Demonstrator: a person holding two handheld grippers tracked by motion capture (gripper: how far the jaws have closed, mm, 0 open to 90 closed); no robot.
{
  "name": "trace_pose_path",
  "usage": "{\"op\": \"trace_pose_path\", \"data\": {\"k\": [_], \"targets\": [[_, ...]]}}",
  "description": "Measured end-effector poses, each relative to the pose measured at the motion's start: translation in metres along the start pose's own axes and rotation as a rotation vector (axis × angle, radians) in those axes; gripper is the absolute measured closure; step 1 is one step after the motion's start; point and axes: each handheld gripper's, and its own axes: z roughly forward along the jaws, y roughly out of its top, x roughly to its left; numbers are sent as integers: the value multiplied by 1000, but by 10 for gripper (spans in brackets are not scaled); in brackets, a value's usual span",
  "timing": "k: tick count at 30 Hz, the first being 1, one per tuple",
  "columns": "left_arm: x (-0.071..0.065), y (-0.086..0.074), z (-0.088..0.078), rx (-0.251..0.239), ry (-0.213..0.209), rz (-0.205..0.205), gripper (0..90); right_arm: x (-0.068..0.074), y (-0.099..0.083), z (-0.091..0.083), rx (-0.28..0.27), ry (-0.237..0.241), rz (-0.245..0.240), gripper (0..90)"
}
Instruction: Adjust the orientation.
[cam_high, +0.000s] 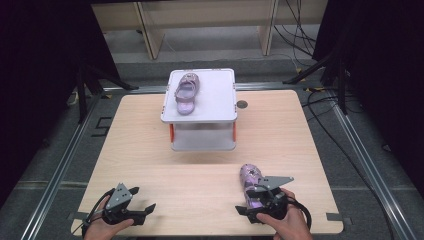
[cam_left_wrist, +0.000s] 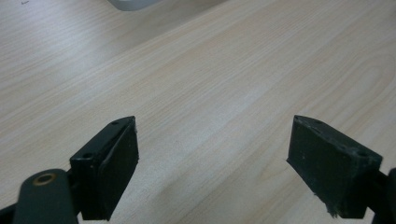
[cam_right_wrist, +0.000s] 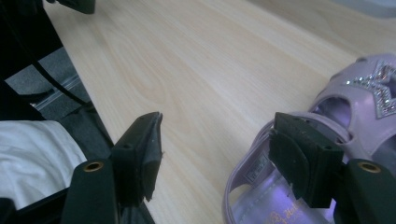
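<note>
Glossy lilac sandal (cam_right_wrist: 299, 186) – right gripper (cam_right_wrist: 219, 154) agape, seemingly unclamped | left gripper (cam_left_wrist: 212, 154) agape – woodgrain table (cam_left_wrist: 210, 70)

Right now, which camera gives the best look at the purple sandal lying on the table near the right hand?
The right gripper view: the purple sandal is close, its glittery strap and insole print visible beside one jaw. The high view shows the whole sandal small, partly covered by the right gripper. The left gripper view looks at bare table.

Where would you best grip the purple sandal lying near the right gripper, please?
Probably across the heel end of the sandal, from above. It lies flat on the table, sole down, and its heel faces the right gripper, whose open jaws already have one pad over the heel strap. The jewelled toe strap looks less even to clamp.
</note>
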Motion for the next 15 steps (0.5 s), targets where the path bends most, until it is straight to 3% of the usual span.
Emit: {"op": "trace_pose_path", "data": {"k": [4,7,8,10,14,15], "targets": [[-1,0,1,-13,-8,-19,158,1,1,-7,-36,-22,-23,343],[1,0,0,3,-1,1,158,-4,-1,-11,-61,-60,-11,344],[1,0,0,-1,-1,0,158,-10,-2,-14,-74,-101,-9,343],[0,0,0,-9,-5,-14,158,-12,-3,-15,-75,-109,-6,343],[2,1,1,12,0,-7,158,-24,-8,-20,-88,-185,-14,343],[0,1,1,5,-5,-21,158,-25,-9,-20,-78,-193,-5,343]]}}
